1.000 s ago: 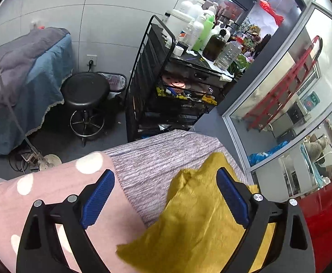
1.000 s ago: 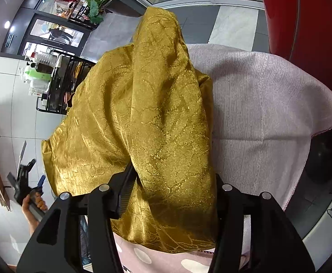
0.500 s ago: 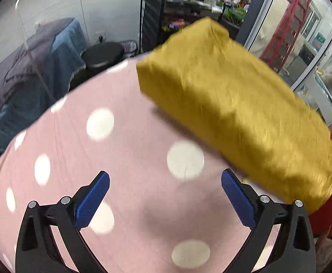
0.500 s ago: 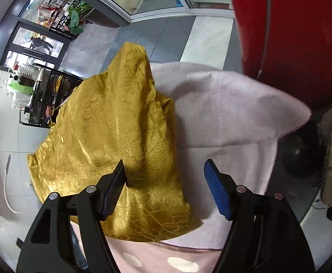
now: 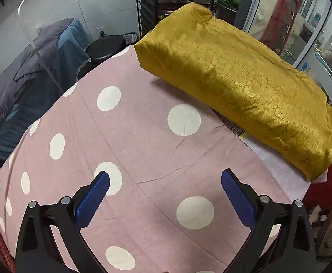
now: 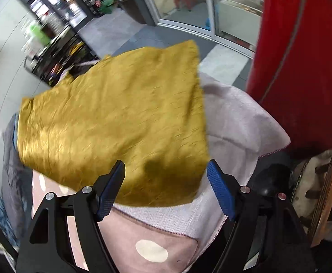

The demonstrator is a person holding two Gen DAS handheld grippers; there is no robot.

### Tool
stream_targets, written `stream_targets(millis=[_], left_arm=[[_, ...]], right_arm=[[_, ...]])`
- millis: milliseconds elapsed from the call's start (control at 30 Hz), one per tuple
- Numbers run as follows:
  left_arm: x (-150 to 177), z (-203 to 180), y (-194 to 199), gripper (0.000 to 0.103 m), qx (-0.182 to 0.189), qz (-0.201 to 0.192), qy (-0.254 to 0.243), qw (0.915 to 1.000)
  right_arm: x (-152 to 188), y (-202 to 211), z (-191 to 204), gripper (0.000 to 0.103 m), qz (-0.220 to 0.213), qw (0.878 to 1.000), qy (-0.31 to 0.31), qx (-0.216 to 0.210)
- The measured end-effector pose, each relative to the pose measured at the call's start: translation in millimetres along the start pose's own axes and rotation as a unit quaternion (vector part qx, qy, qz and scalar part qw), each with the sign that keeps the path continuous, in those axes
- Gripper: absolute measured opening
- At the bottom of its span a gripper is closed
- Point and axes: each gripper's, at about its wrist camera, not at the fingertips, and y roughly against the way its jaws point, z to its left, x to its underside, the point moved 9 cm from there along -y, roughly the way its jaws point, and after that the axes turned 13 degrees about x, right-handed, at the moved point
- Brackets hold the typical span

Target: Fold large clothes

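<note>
A mustard-yellow garment [image 5: 234,72] lies folded into a thick rectangle on the far right of the table, on a pale lilac towel [image 5: 286,170]. It also shows in the right wrist view [image 6: 111,122], blurred. My left gripper [image 5: 164,193] is open and empty above the pink polka-dot cloth [image 5: 132,141], well short of the garment. My right gripper [image 6: 166,186] is open and empty just at the garment's near edge, above the towel [image 6: 234,122].
A black stool [image 5: 105,50] and a black shelf cart [image 5: 163,2] stand behind the table. A bed with grey-blue bedding [image 5: 29,72] is at left. A red object [image 6: 302,56] stands close at right, with a wooden stand [image 6: 323,188] beside it.
My right gripper has let go of the yellow garment and opened, backing off. The garment now lies folded flat. My left gripper has pulled back over the polka-dot cloth.
</note>
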Motion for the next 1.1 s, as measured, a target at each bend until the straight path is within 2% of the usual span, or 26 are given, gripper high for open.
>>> stream_targets(millis=[67, 167, 433, 633, 800, 967, 1100], left_arm=[[-5, -3, 7, 0.097, -0.003, -0.003, -0.003, 1.0000], [-15, -10, 17, 0.097, -0.003, -0.010, -0.013, 0.9999], [-50, -31, 27, 0.097, -0.017, -0.025, -0.065, 0.9974], [-66, -52, 16, 0.097, -0.012, -0.014, -0.097, 0.9951], [-75, -61, 10, 0.097, 0.020, -0.012, -0.071, 0.9972], [-78, -63, 9, 0.097, -0.002, -0.013, -0.068, 0.9976], [-79, -67, 7, 0.097, 0.003, -0.009, -0.072, 0.9974]], right_arm=[[8, 9, 19, 0.074, -0.010, 0.999, 0.034, -0.002], [21, 22, 51, 0.084, -0.025, 0.996, 0.086, -0.011], [44, 41, 108, 0.084, -0.047, 0.985, 0.163, -0.013], [50, 45, 123, 0.084, -0.072, 0.975, 0.207, 0.027], [51, 43, 126, 0.084, -0.067, 0.972, 0.221, 0.039], [45, 43, 124, 0.084, -0.070, 0.970, 0.226, 0.049], [46, 41, 121, 0.084, -0.066, 0.970, 0.228, 0.053]])
